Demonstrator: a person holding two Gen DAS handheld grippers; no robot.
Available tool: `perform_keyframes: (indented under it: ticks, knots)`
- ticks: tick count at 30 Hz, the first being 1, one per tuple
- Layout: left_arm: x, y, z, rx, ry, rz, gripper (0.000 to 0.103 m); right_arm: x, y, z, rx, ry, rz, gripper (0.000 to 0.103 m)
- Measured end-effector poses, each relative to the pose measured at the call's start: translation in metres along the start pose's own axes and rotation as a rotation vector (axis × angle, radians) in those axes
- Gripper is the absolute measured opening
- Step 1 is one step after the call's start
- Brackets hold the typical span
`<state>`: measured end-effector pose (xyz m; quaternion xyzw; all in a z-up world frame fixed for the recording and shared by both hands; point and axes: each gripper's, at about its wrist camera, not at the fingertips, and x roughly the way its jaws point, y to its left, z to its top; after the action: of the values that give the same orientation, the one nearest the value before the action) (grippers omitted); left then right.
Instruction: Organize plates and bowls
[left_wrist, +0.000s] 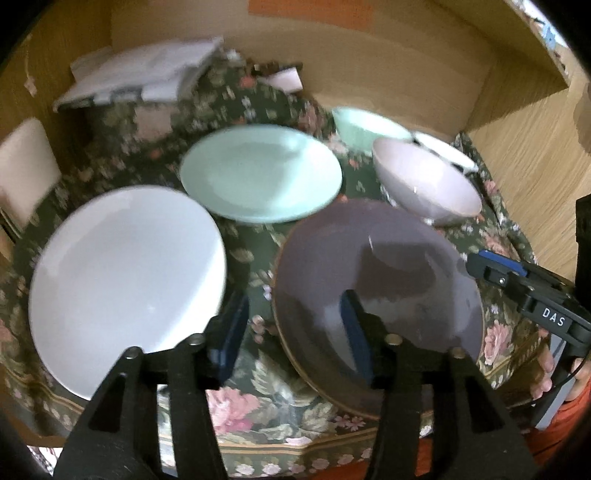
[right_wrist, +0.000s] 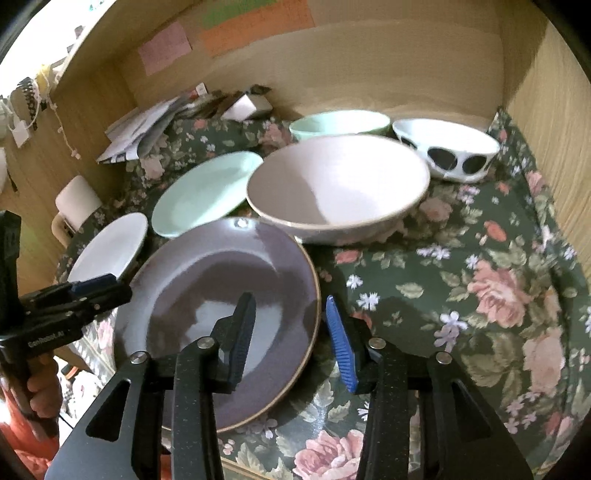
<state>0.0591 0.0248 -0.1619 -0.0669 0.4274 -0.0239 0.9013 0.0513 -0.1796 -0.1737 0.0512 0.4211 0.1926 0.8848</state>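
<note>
A purple plate lies at the table's front. A white plate lies to its left, a mint plate behind them. A pink bowl, a mint bowl and a white bowl with black spots stand at the back right. My left gripper is open, one finger over the purple plate's left part, the other beside the white plate. My right gripper is open and straddles the purple plate's right rim.
A floral cloth covers the table inside a wooden alcove. Papers and small clutter lie at the back left. A white mug-like object stands at the left edge.
</note>
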Motion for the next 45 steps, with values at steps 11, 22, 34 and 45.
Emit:
perform_keyframes:
  ticks: [11,22,34,45]
  knots:
    - [-0.041,0.031,0.012,-0.036,-0.119,0.079,0.075,-0.018,0.043,0.023,-0.098,-0.107,0.041,0.061]
    - [-0.066,0.071,0.014,-0.089,-0.187,0.173,0.086,-0.004,0.088,0.041,-0.158,-0.123,0.12,0.083]
    - [-0.06,0.137,0.004,-0.192,-0.136,0.242,0.086,0.034,0.133,0.053,-0.216,-0.052,0.171,0.085]
    - [-0.039,0.178,-0.01,-0.242,-0.076,0.253,0.086,0.077,0.163,0.058,-0.281,0.035,0.172,0.084]
